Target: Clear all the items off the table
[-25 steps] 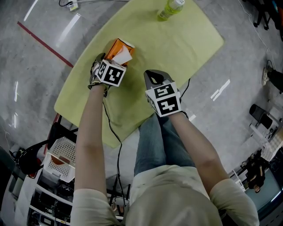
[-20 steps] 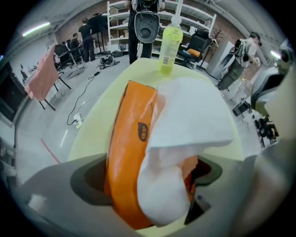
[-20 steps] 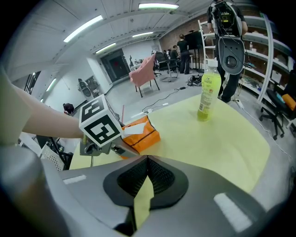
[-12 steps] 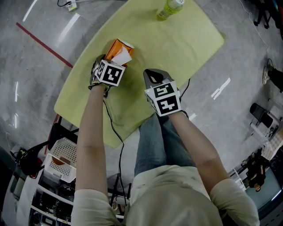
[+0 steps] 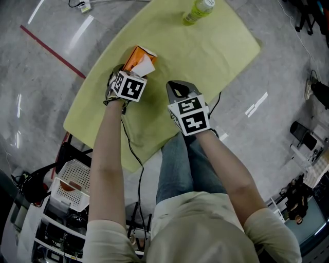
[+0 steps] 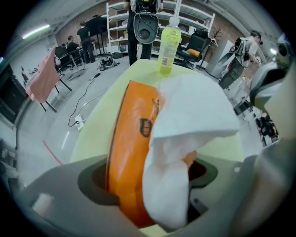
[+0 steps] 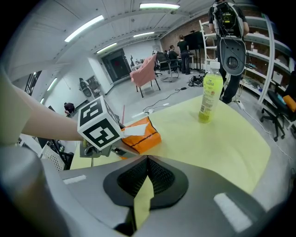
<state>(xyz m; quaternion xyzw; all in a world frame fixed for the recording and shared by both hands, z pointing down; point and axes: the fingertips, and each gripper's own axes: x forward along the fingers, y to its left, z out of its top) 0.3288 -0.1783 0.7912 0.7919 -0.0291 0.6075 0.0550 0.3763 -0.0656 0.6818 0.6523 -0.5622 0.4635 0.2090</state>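
the left gripper (image 6: 152, 194) is pinching the orange tissue pack (image 6: 132, 139) over the table's (image 7: 185, 134) near left. the right gripper (image 7: 147, 162) is hovering just right, jaws pressed together. the bottle (image 7: 209, 95) is standing far off.

Lit from above by ceiling strip lights (image 7: 159, 6), bright and even throughout. Catches long white glare streaks on the grey floor (image 5: 31, 77) in the head view. Throws only soft, faint shadows across the yellow bench (image 5: 216, 56). Bends hard toward the edges in both gripper views, with black vignetted corners. Nearly washes out the white tissue (image 6: 189, 125) in the left gripper view and softens the orange pack (image 6: 132, 152) close to the lens. Renders mid-distance sharp in the right gripper view, softer in the nearest foreground.
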